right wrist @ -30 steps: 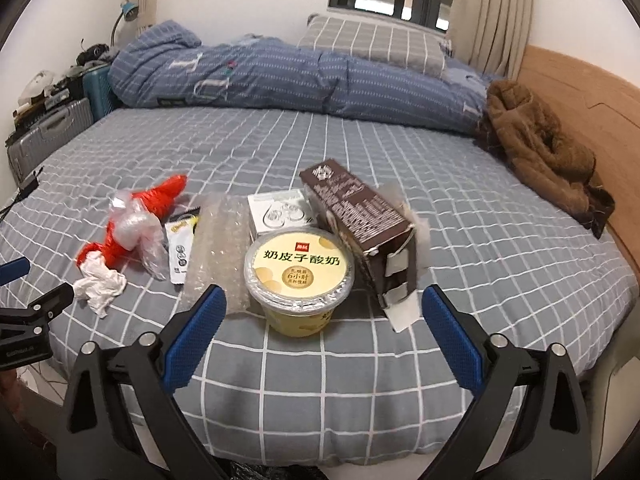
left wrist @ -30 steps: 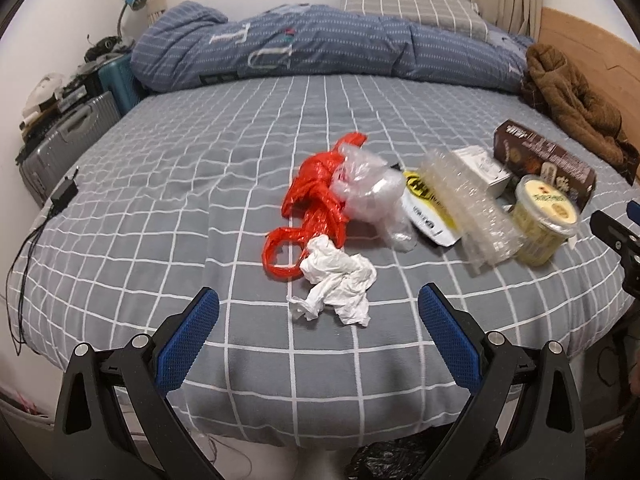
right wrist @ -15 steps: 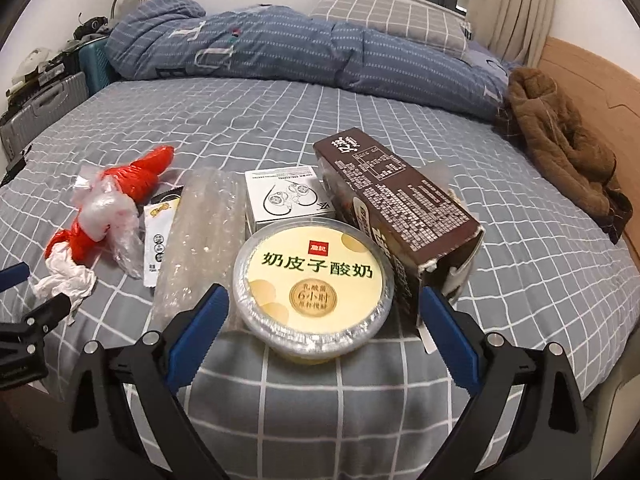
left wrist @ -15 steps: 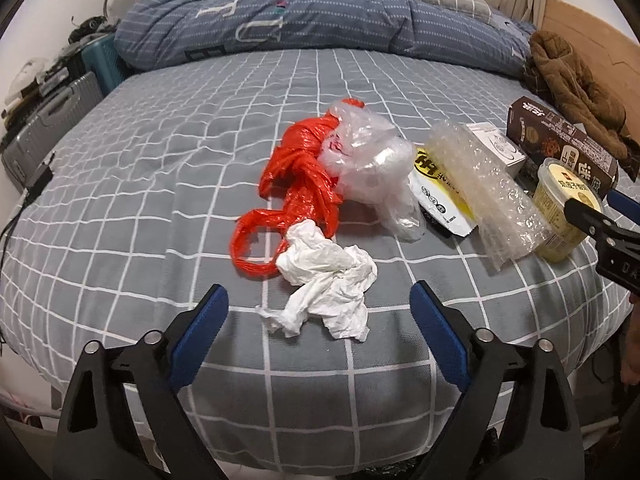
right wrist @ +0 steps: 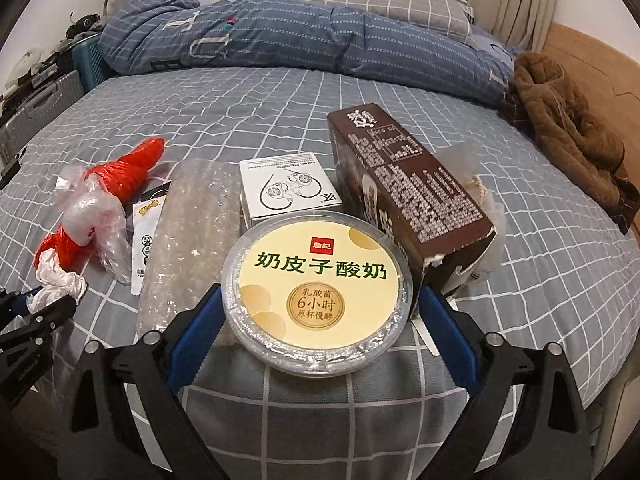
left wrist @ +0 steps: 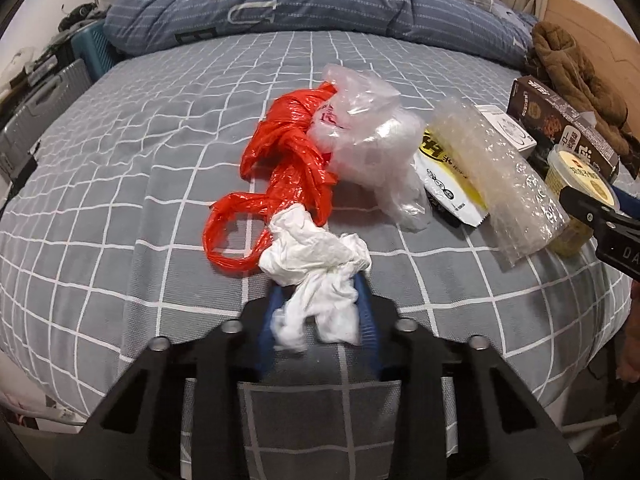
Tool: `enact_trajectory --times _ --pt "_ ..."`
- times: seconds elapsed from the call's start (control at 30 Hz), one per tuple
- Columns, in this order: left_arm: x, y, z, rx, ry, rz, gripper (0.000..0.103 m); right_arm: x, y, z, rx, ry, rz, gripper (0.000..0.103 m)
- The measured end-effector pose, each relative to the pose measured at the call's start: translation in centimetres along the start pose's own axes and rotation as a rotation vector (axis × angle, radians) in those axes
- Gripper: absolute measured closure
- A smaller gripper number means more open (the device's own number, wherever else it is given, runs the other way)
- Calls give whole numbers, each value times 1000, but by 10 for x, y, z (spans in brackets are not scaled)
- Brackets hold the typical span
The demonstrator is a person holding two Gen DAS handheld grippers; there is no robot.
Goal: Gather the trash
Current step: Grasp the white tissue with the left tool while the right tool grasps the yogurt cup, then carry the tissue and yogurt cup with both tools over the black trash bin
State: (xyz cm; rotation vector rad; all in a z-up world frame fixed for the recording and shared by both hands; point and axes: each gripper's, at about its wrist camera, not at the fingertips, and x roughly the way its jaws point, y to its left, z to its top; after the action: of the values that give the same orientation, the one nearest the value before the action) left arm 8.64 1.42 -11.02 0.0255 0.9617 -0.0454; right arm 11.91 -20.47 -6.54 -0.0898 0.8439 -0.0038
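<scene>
My left gripper (left wrist: 318,296) is shut on a crumpled white tissue (left wrist: 316,268) lying on the grey checked bed (left wrist: 120,200). Just beyond it lie a red plastic bag (left wrist: 288,168) and a clear plastic bag (left wrist: 368,136). My right gripper (right wrist: 320,312) is open, its blue pads on either side of a yogurt cup (right wrist: 318,292) with a cream lid, which shows between the pads. The tissue (right wrist: 56,284) and the left gripper (right wrist: 36,308) also show at the left edge of the right wrist view.
A bubble-wrap piece (right wrist: 188,236), a yellow-and-white wrapper (left wrist: 452,172), a small white box (right wrist: 288,192) and a brown carton (right wrist: 408,204) lie around the cup. A blue duvet (right wrist: 280,40) and brown coat (right wrist: 568,128) lie further back. Suitcases (left wrist: 36,108) stand left of the bed.
My left gripper moved forward and closed on the white tissue. My right gripper moved forward until its open pads flank the yogurt cup.
</scene>
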Motion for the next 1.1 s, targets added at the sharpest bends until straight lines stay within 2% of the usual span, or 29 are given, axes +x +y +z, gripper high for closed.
enact_trajectory --times 0.03,0.17,0.3,0.53,0.77,1.1 --pt "0 1 0 -2 1 4 84 1 0 0 -2 4 3 19" --pt "-3 4 0 -5 3 7 90 -1 2 0 -11 -1 -1 19" --pt "-14 8 2 -4 -12 26 91 -6 0 1 -9 -18 -5 19" --pt "-39 12 8 -22 -41 -1 91 -26 -3 3 -11 -59 -1 19" --pt "-54 4 9 -6 -70 1 91 -52 -1 1 -18 -118 7 19" --pt "-78 -8 9 7 -124 -10 91 -84 2 -10 -16 -157 12 19"
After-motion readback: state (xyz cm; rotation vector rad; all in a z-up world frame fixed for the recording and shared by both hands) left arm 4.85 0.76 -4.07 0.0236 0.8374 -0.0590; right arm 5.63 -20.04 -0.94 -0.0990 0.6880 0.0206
